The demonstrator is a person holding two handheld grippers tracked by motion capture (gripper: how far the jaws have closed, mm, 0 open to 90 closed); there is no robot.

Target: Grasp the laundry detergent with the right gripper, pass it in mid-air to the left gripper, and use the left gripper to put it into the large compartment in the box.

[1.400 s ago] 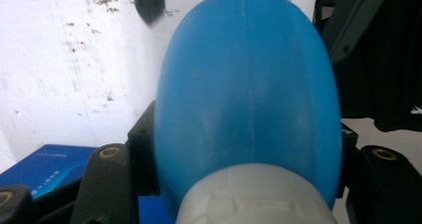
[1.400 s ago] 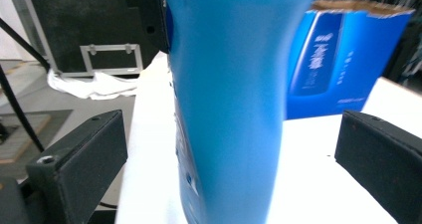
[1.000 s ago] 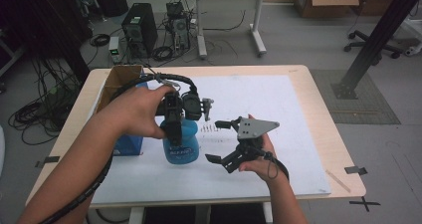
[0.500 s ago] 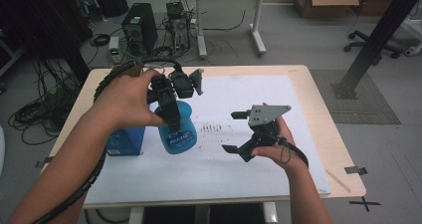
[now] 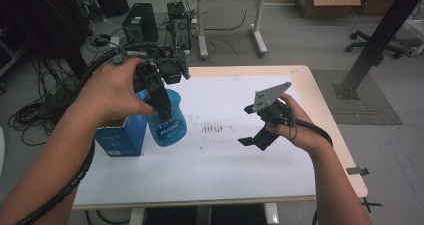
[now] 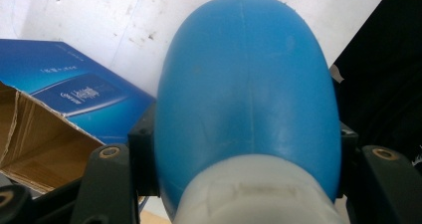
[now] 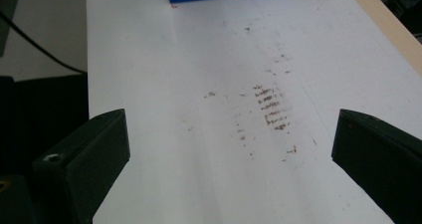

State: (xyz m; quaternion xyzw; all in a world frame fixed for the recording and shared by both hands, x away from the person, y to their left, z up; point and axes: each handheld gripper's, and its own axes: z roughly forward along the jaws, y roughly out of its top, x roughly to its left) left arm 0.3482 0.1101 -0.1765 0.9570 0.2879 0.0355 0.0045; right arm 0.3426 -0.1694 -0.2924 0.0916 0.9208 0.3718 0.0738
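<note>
Bottle: translucent mid-blue body, darker blue label with white lettering, whitish neck collar. Box near left edge of table: deep blue sides, pale print too small to read, brown cardboard inside flaps. Table: light wood rim, white sheet over top, patch of brownish smudges in short rows near middle, possibly rust or ink. Left gripper: black jaws, brass-coloured screws. Right gripper: black jaws, grey plate on top.
</note>
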